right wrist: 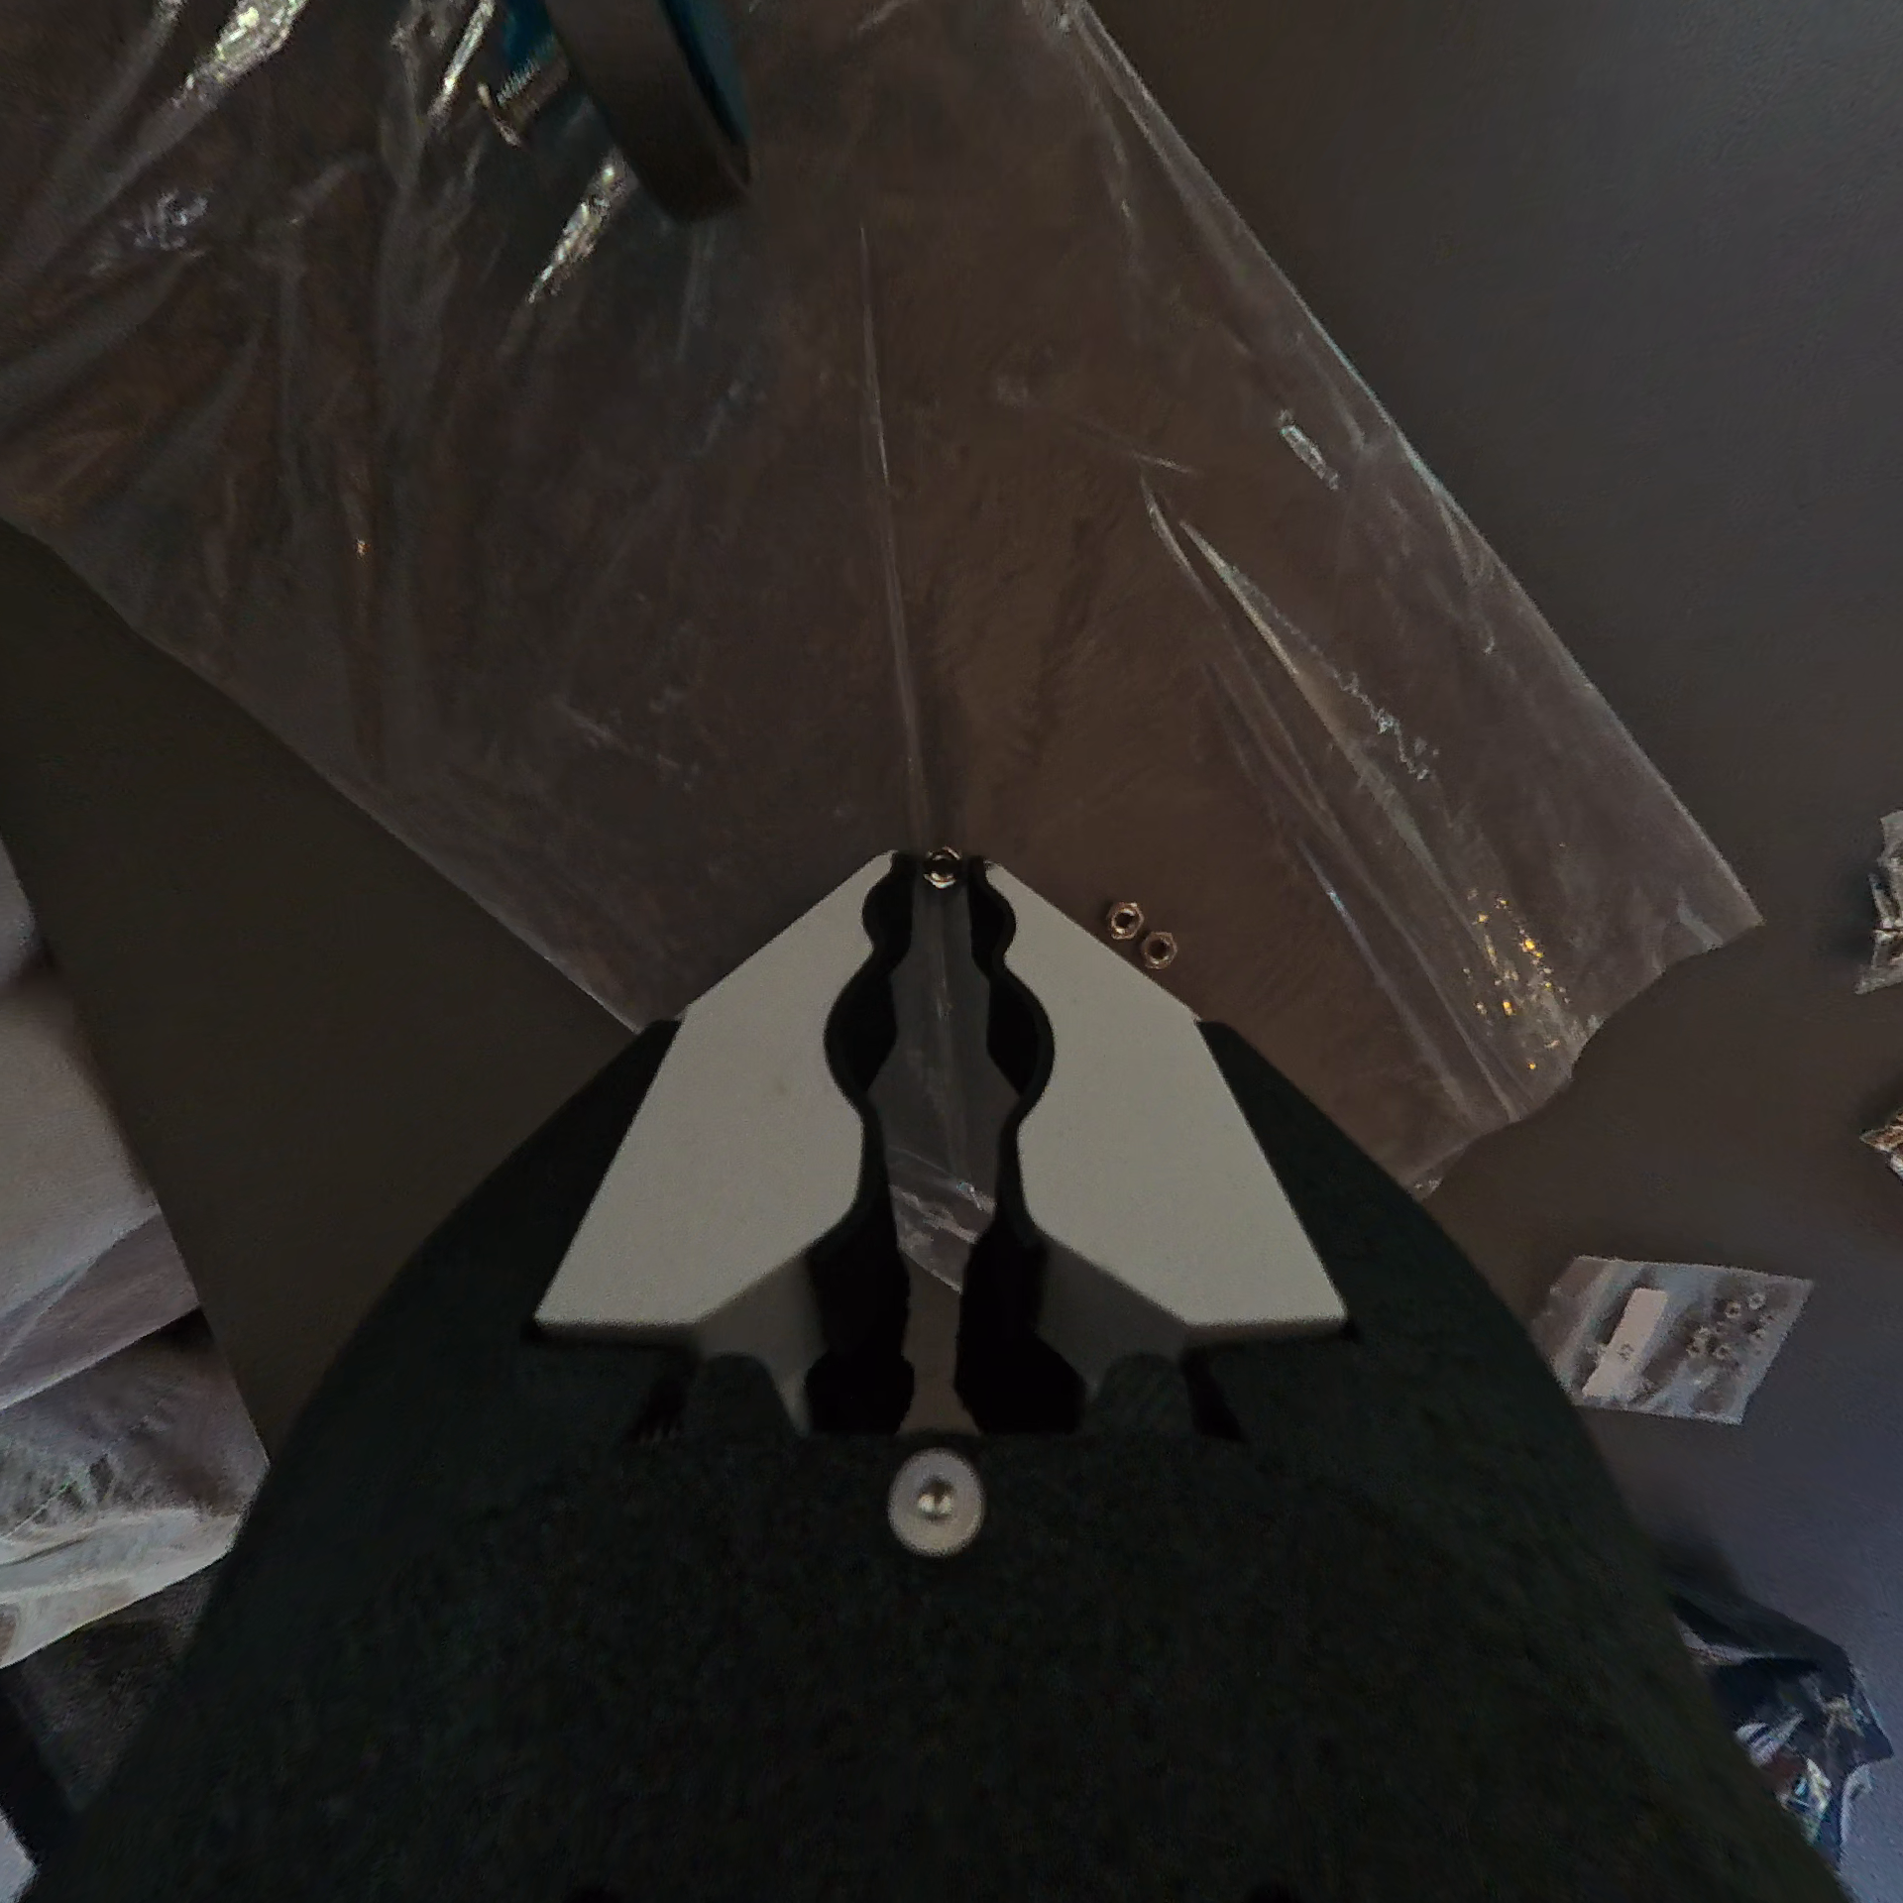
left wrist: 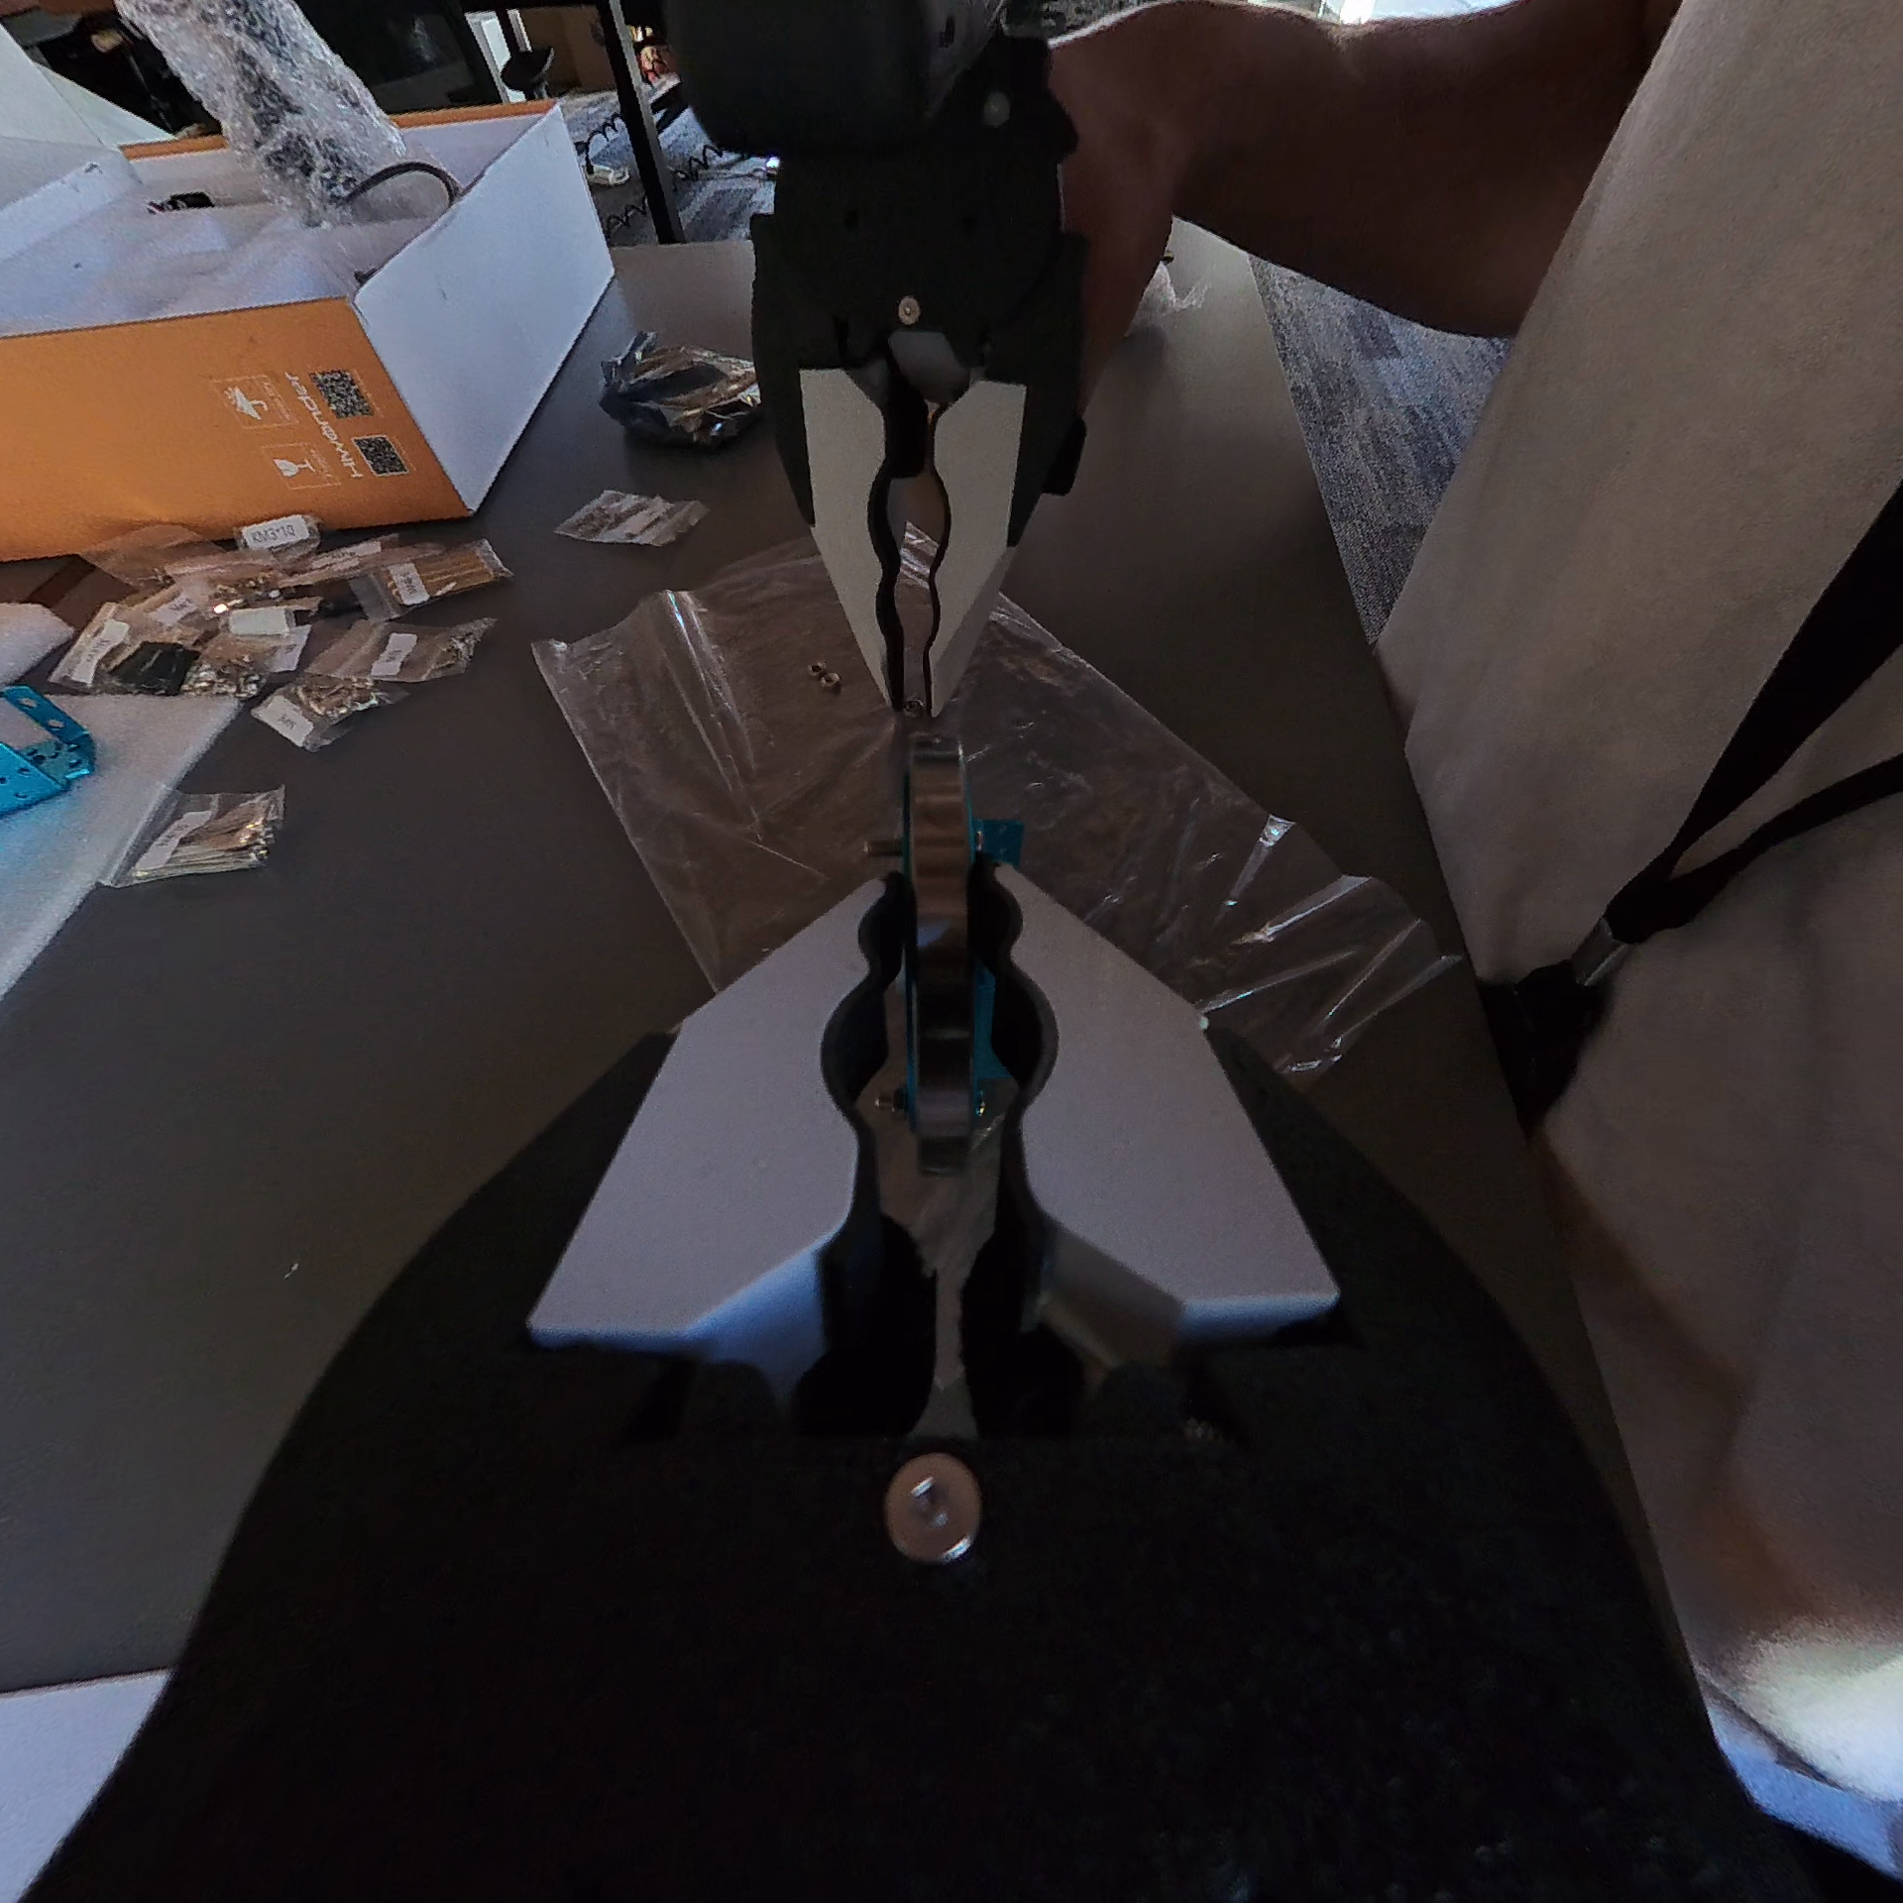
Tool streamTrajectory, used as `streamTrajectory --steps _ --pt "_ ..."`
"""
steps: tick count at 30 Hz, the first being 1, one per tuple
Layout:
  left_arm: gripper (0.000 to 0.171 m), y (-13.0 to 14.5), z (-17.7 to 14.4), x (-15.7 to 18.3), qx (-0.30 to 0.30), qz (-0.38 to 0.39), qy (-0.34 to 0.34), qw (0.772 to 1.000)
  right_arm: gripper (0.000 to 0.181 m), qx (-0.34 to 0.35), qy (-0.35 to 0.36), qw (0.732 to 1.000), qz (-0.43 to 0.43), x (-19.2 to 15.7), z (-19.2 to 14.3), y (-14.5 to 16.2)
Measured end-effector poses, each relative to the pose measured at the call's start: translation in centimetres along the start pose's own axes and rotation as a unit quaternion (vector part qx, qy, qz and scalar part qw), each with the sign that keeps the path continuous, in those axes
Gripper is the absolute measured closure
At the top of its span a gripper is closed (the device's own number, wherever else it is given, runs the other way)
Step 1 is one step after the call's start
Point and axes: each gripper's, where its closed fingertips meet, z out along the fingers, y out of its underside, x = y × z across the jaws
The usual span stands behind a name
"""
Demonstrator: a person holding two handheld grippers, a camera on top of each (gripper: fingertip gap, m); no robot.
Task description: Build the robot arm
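Left tongs [left wrist: 935,906] clamp blue metal assy [left wrist: 932,989]; right tongs [right wrist: 939,860] pinch tiny nut [right wrist: 939,863] at tips, could slip onto plastic sheet [right wrist: 721,494] on bench [right wrist: 1648,309]

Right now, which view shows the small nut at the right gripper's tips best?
The right wrist view: the small nut sits close and sharp, pinched at the right gripper tips over the clear plastic sheet. In the left wrist view it is only a distant speck.

Two nuts [right wrist: 1141,926] lie on plastic sheet [right wrist: 1030,515] atop table [right wrist: 1648,257].
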Motion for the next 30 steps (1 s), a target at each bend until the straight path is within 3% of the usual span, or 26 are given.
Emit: streamTrajectory --steps 10,15,17,20,25,30 --pt "0.158 0.0 0.1 0.1 -0.002 0.008 0.003 1.000 0.175 0.006 -0.010 1.000 -0.015 -0.2 -0.1 -0.3" --pt "0.158 0.0 0.1 0.4 -0.005 0.021 0.005 1.000 0.175 0.106 -0.087 0.990 -0.033 -0.1 -1.9 -3.7" --pt "0.158 0.0 0.1 0.5 -0.006 0.025 0.006 1.000 0.176 0.179 -0.158 0.970 -0.044 -0.4 -2.9 -7.0" --pt "0.159 0.0 0.1 0.7 -0.004 0.031 0.006 0.999 0.176 0.240 -0.317 0.916 -0.050 -1.7 -3.8 -11.5" --pt "0.159 0.0 0.1 0.7 -0.002 0.028 0.006 1.000 0.176 0.215 -0.515 0.829 -0.042 -2.6 -4.3 -14.4" --pt "0.159 -0.1 0.3 0.5 -0.003 0.024 0.007 1.000 0.176 0.134 -0.567 0.811 -0.058 -3.6 -4.1 -15.0"
